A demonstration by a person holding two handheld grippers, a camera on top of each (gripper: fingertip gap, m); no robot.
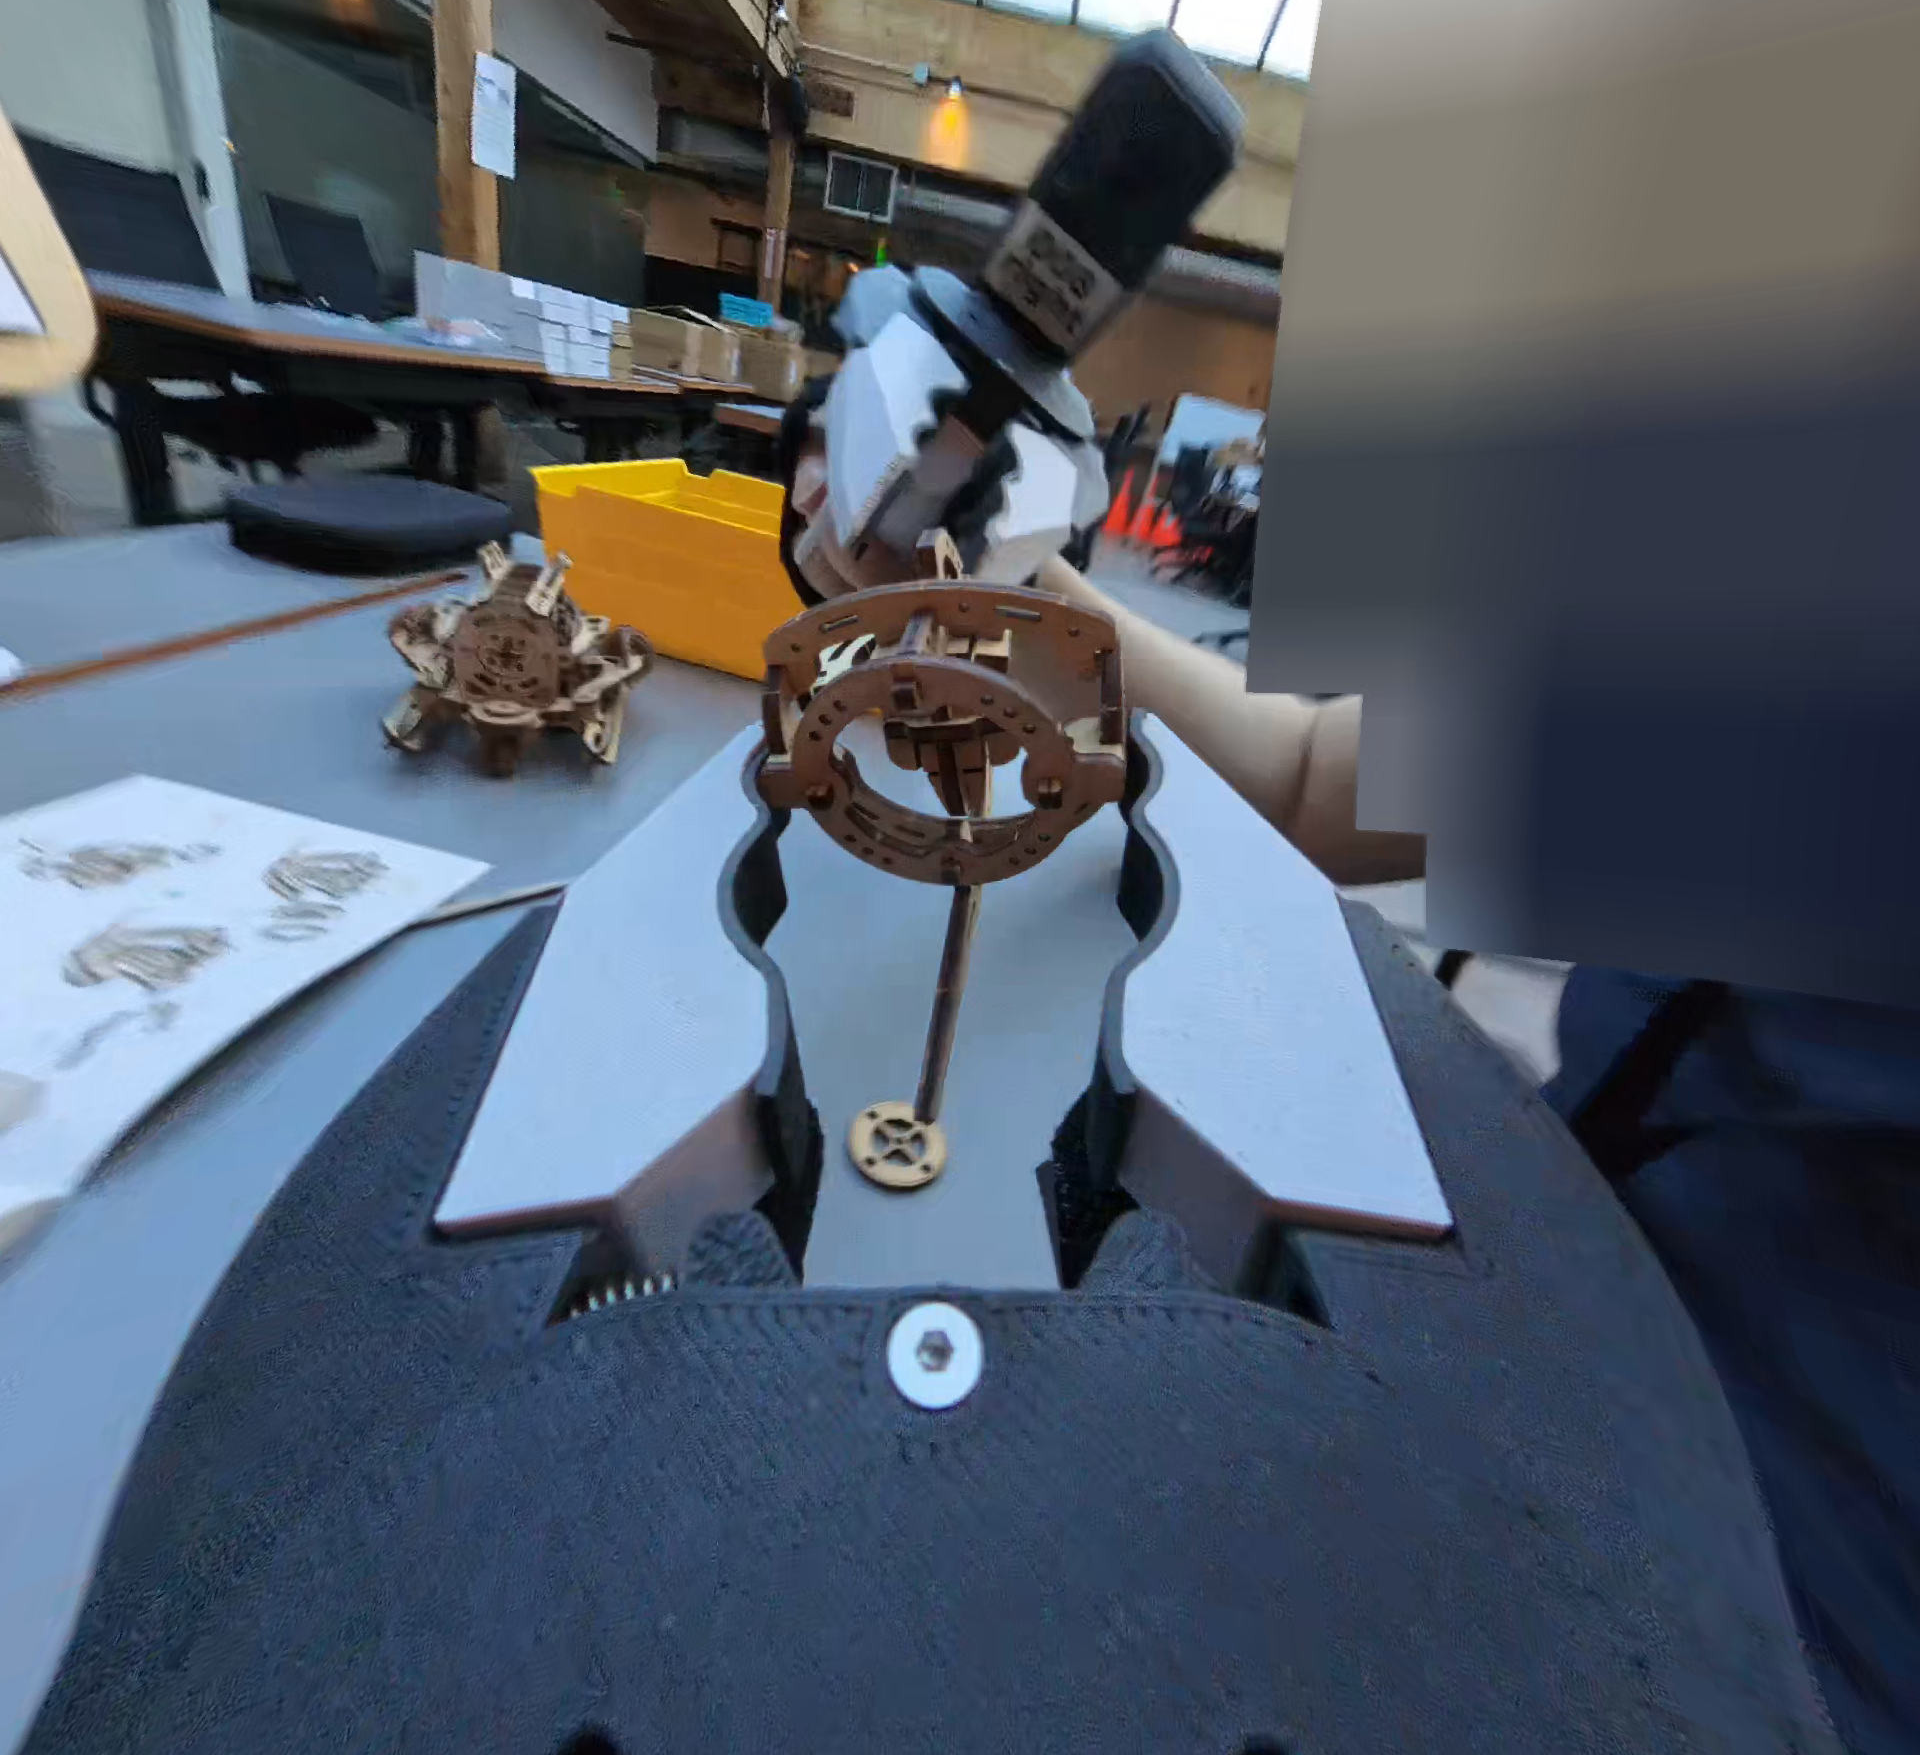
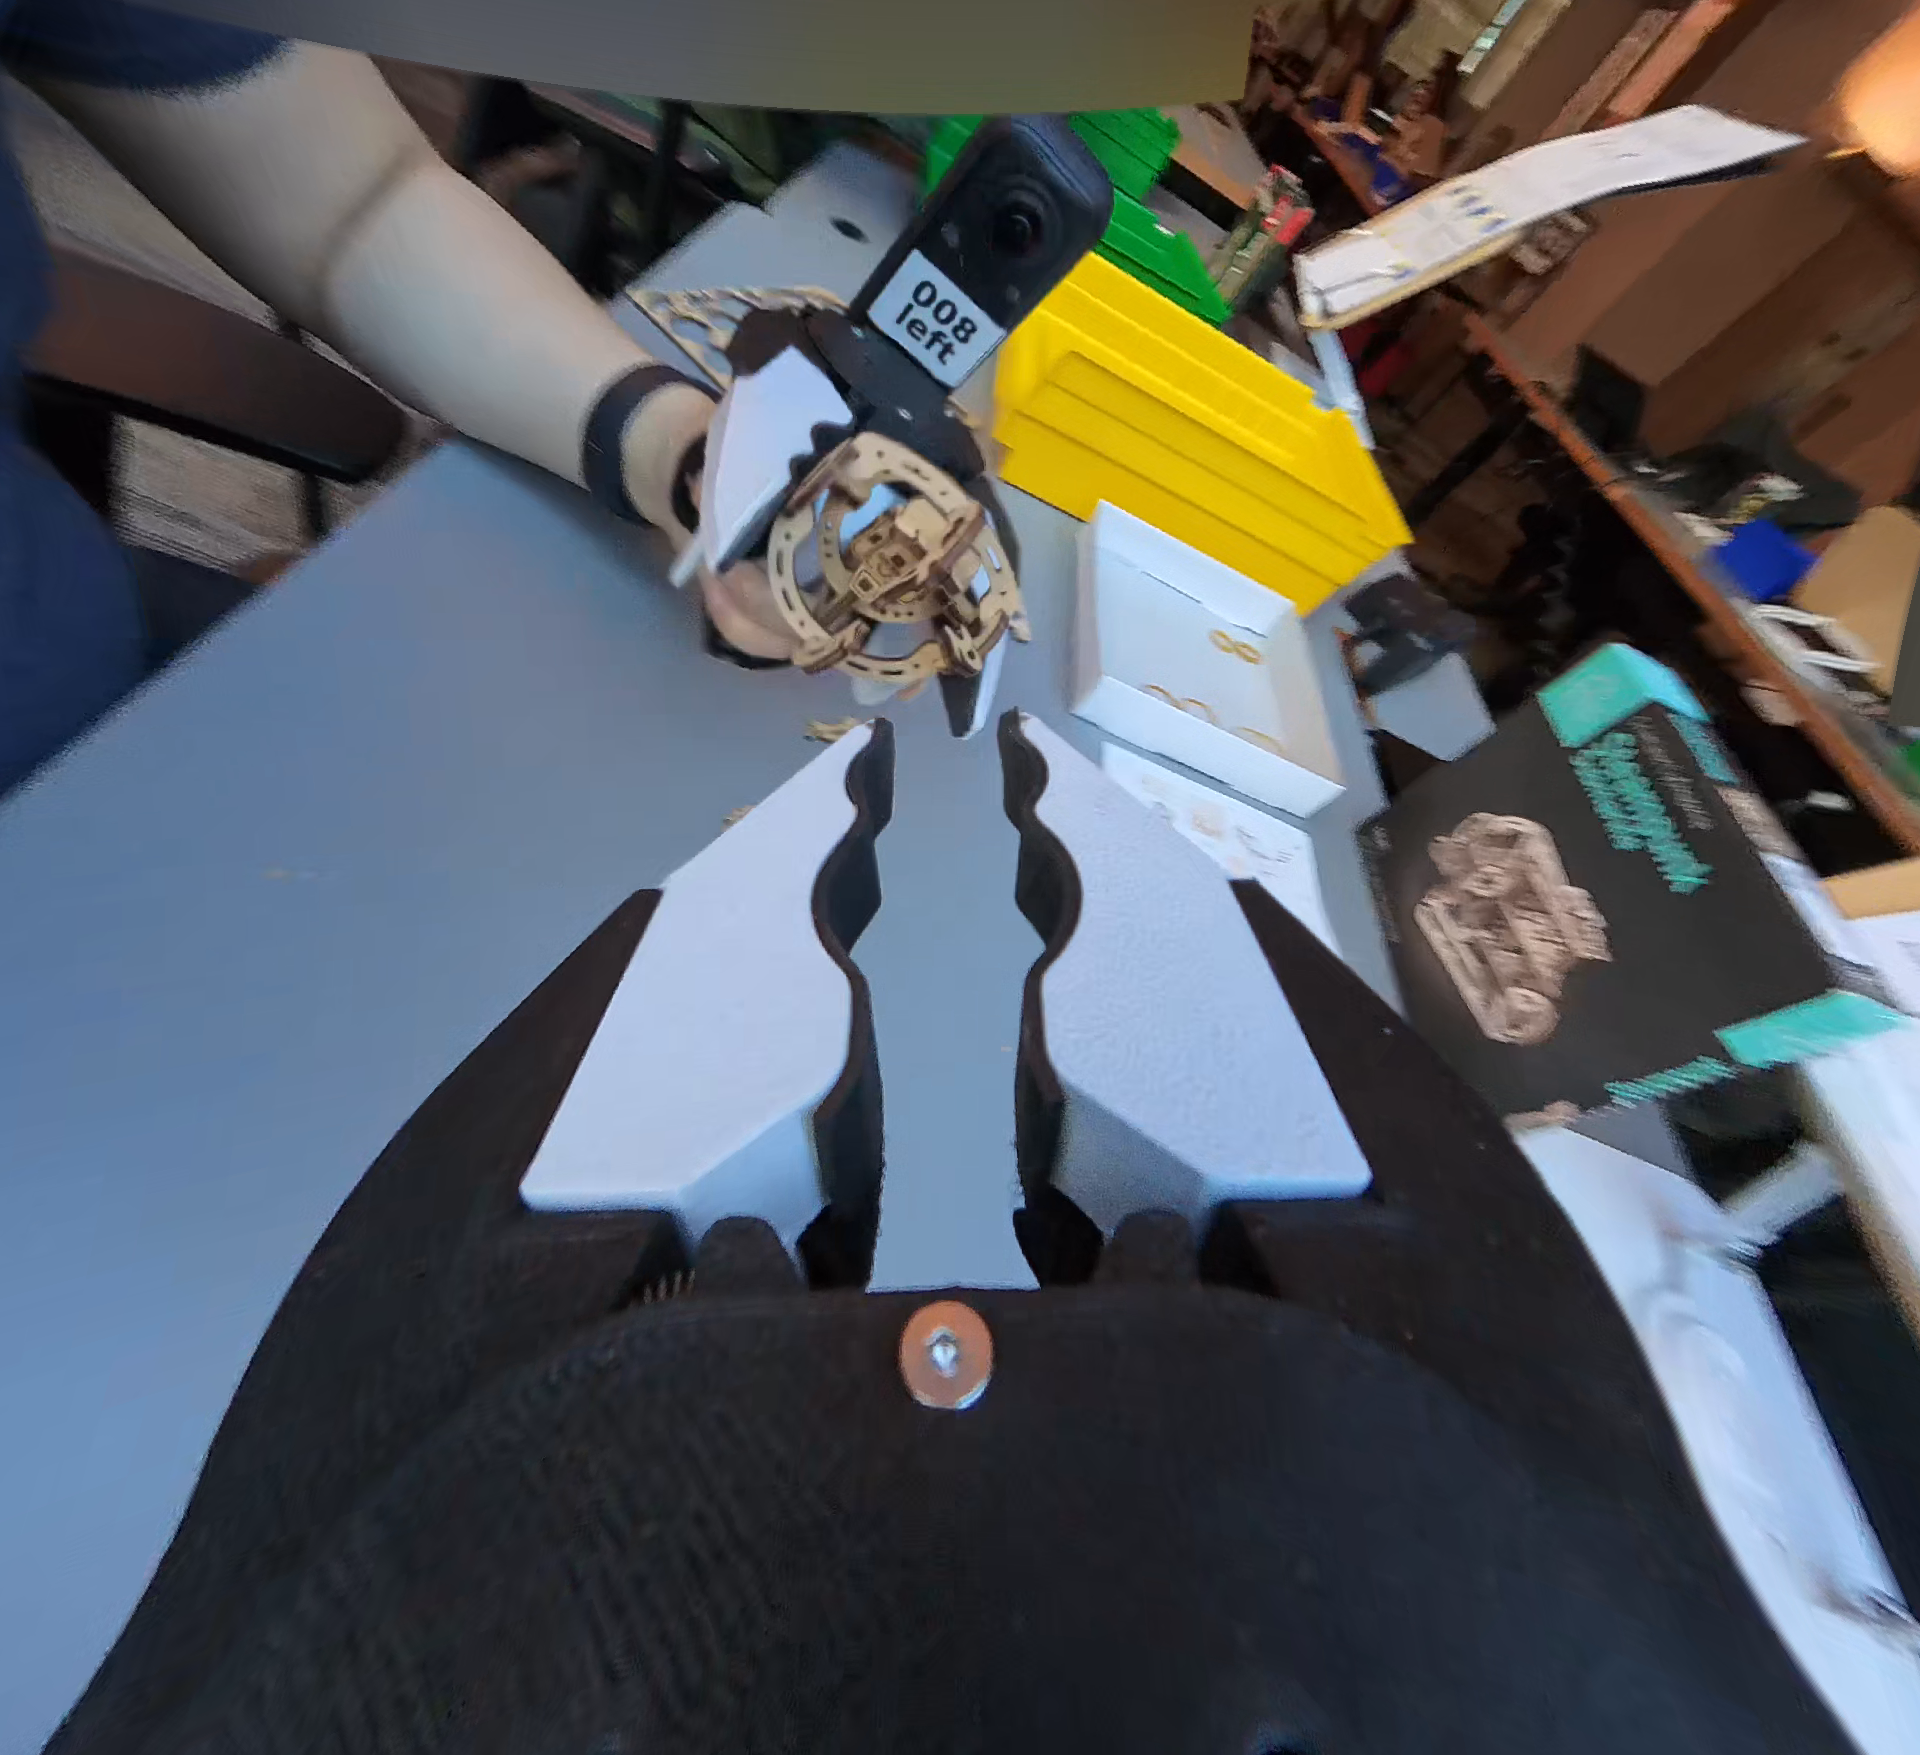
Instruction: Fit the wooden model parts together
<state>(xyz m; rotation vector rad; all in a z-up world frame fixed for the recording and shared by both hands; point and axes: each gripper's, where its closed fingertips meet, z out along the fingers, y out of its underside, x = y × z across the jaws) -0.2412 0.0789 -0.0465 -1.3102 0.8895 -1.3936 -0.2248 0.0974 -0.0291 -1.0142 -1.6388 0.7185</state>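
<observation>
The left gripper [image 1: 940, 770] fills the near half of its own view, its white fingers [image 1: 644, 1009] pinching the ring assembly [image 1: 940, 739] at their tips. A thin rod [image 1: 951, 988] hangs from the ring toward 6 o'clock and ends in a small wheel [image 1: 898, 1149] between the fingers. Beyond, at 12 o'clock, the right gripper [image 1: 935, 479] faces back, just behind the ring. At 10 o'clock a finished wooden model [image 1: 514, 661] stands on the grey table [image 1: 260, 729], with a yellow bin [image 1: 665, 562] at 11 and a printed sheet [image 1: 177, 936] at 9.

The right wrist view alone shows the right gripper [image 2: 943, 734] with jaws slightly parted and nothing between them, the tips just short of the ring assembly [image 2: 894, 578] at 12 o'clock. It also shows a white tray [image 2: 1195, 666] with small parts at 1 o'clock, the kit box [image 2: 1590, 884] at 3, and the yellow bin [image 2: 1184, 448].

The ring is brown laser-cut wood, two pierced hoops joined by curved plates around a paler core; the blur probably hides finer joints.
</observation>
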